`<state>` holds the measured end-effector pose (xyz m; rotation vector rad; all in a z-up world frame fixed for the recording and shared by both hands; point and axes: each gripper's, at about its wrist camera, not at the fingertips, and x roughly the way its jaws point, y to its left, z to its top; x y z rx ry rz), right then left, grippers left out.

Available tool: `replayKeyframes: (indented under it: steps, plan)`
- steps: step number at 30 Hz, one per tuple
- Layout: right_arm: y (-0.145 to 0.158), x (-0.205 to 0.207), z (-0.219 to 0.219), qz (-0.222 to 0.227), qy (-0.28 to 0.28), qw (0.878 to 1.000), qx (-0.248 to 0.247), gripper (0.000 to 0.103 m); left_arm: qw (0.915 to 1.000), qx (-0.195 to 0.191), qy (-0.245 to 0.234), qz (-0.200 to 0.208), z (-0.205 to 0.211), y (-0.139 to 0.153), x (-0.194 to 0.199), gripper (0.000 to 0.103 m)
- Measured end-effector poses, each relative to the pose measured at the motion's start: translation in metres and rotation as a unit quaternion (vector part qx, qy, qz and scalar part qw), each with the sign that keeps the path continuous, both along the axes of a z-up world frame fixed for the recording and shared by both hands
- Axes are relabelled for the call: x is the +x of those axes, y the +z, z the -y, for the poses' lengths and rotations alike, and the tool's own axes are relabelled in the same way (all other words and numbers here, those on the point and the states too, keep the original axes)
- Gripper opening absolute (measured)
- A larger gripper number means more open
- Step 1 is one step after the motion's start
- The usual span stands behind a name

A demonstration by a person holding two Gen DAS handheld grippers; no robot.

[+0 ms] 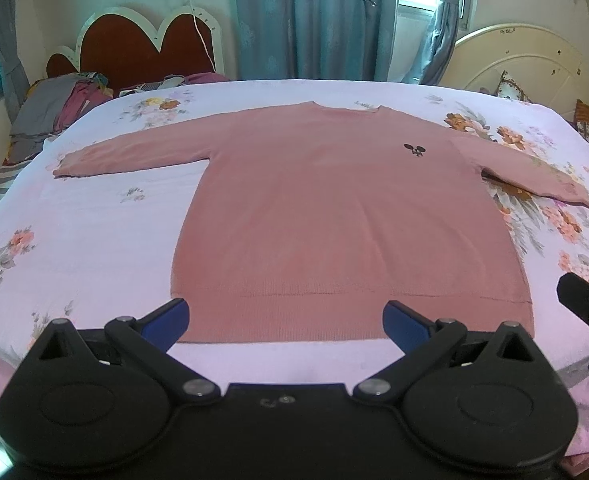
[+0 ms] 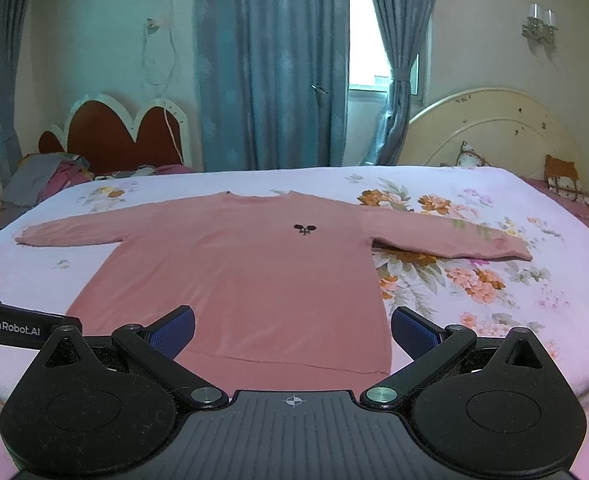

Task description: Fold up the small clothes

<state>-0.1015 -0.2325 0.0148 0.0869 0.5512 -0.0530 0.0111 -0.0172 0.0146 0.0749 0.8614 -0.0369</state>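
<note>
Sweater (image 1: 334, 216), pink and long-sleeved, lies spread flat and unfolded on a bed (image 1: 94, 240) covered by a pale floral sheet, its hem toward the near edge and its round neckline toward the far edge. Both sleeves reach outward, one toward the left edge and one toward the right, where it crosses a printed cluster of orange flowers. A small dark emblem (image 1: 414, 149) marks the chest. The left gripper (image 1: 286, 320) hovers at the near edge with its jaws released and wide apart, blue pads (image 1: 170, 318) framing the hem without gripping it. The right gripper (image 2: 292, 330) is likewise spread wide and empty, poised over the hem's right-hand corner. In the left wrist view a black part of the right gripper shows at the frame's right side; in the right wrist view the left gripper's body shows at the frame's left. Beyond the far edge hang blue curtains (image 2: 270, 64), with a red scalloped headboard (image 2: 122, 136) to the left and a cream arched headboard (image 2: 490, 128) to the right. Crumpled clothes (image 1: 58, 108) sit piled below the red headboard.
</note>
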Motion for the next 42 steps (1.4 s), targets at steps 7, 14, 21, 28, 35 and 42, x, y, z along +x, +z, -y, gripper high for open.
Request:
replayKeyframes:
  steps: [7,14,21,28,35,42]
  plan:
    - [-0.006,0.026,0.012,-0.009,-0.02,1.0,0.005,0.103,1.0,0.002,-0.003,-0.005,0.005,-0.007,0.029,0.103]
    - [-0.015,0.062,0.021,-0.02,-0.045,0.999,0.007,0.103,0.9999,-0.001,-0.015,-0.009,0.007,-0.019,0.069,0.103]
    - [-0.017,0.107,0.024,-0.024,-0.073,0.997,-0.007,0.103,0.9994,-0.005,-0.03,-0.016,0.003,-0.032,0.118,0.103]
    - [-0.023,0.153,0.05,-0.026,-0.12,0.992,0.001,0.103,0.9987,-0.001,-0.05,-0.007,0.0,-0.039,0.171,0.103]
    - [-0.033,0.185,0.095,-0.033,-0.154,0.988,-0.002,0.103,0.9986,-0.002,-0.051,-0.009,0.009,-0.052,0.213,0.103]
    - [-0.063,0.223,0.18,-0.045,-0.195,0.98,0.007,0.103,0.9989,0.013,-0.042,-0.016,0.036,-0.069,0.245,0.103]
